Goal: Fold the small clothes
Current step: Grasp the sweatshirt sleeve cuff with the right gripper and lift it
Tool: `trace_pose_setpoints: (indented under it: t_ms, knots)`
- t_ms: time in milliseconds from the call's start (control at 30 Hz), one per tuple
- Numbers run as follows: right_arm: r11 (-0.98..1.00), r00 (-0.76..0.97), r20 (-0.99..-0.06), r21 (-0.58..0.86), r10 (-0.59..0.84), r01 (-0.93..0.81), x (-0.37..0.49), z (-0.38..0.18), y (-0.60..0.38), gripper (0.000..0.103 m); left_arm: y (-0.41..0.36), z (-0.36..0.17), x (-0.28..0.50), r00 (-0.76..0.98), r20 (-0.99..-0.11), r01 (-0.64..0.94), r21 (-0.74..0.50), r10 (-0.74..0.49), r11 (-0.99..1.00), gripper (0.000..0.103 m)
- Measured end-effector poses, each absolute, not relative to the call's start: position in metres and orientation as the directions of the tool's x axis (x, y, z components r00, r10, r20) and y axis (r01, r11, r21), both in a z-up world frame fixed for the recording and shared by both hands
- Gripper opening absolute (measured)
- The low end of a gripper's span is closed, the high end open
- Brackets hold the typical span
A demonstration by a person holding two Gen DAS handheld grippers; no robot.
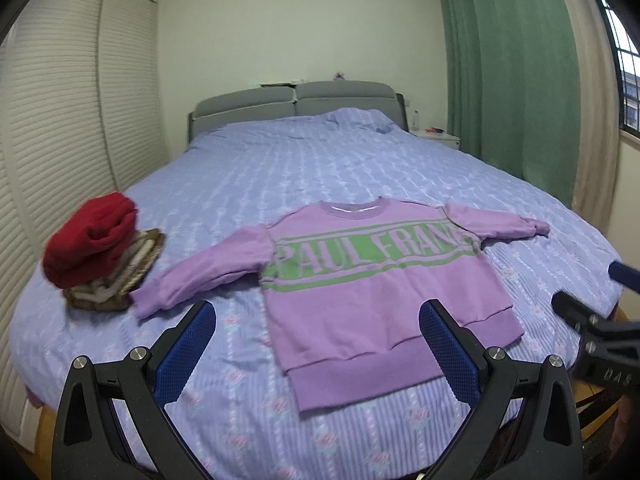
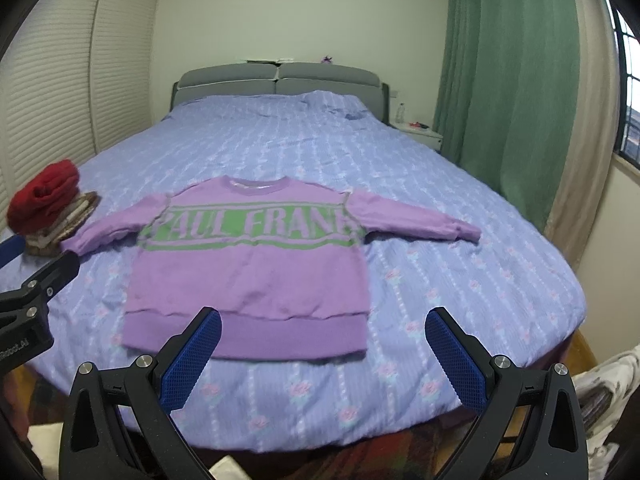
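A small purple sweatshirt (image 1: 360,280) with a green band and lettering lies flat and face up on the bed, both sleeves spread out; it also shows in the right wrist view (image 2: 248,268). My left gripper (image 1: 318,312) is open and empty, held above the bed just in front of the sweatshirt's hem. My right gripper (image 2: 324,320) is open and empty, held over the hem's right part. The right gripper shows at the right edge of the left wrist view (image 1: 588,320).
A stack of folded clothes with a red garment (image 1: 90,240) on top sits at the bed's left edge, also in the right wrist view (image 2: 44,196). The lilac patterned bedspread (image 1: 320,168) covers the bed. Green curtain (image 1: 512,64) and nightstand (image 1: 436,138) stand at the right.
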State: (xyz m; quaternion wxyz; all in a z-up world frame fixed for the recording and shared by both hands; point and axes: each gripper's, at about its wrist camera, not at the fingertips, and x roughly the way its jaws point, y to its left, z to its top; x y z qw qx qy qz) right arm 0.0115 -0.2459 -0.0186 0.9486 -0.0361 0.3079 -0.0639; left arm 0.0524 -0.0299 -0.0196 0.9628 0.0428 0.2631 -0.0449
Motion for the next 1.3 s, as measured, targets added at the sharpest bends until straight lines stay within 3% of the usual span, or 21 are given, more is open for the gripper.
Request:
trace_pose_setpoints:
  t_ms: [233,667,933,1100,1167,1300]
  knots:
    - [0.974,0.808,-0.544,-0.107,-0.227,0.202,0.064,-0.015,-0.285,0.103,-0.069,-0.020,0.122,0.822,-0.556,0.184,0.052,-0.124,0.982,0.103]
    - [0.916,0.722,-0.595,-0.062,-0.353,0.396,0.170,-0.027,-0.381,0.103,-0.221,-0.023,0.244,0.796,-0.565,0.358,0.156,-0.214,0.921,0.103]
    - [0.881,0.699,-0.628,0.045,-0.341,0.471,0.210,-0.046,-0.461,0.103,-0.281,-0.043,0.305,0.700,-0.658,0.393,0.027,-0.280,0.919,0.103]
    - [0.848,0.682,-0.651,0.110,-0.333,0.519,0.227,-0.067,-0.507,0.102,-0.309,-0.052,0.325,0.704,-0.657,0.400,0.050,-0.271,0.915,0.103]
    - [0.836,0.679,-0.659,0.138,-0.323,0.532,0.234,-0.078,-0.522,0.100,-0.315,-0.056,0.333,0.705,-0.661,0.397,0.067,-0.258,0.915,0.103]
    - [0.816,0.669,-0.686,0.190,-0.288,0.546,0.250,-0.098,-0.544,0.085,-0.318,-0.063,0.345,0.703,-0.667,0.386,0.064,-0.248,0.920,0.103]
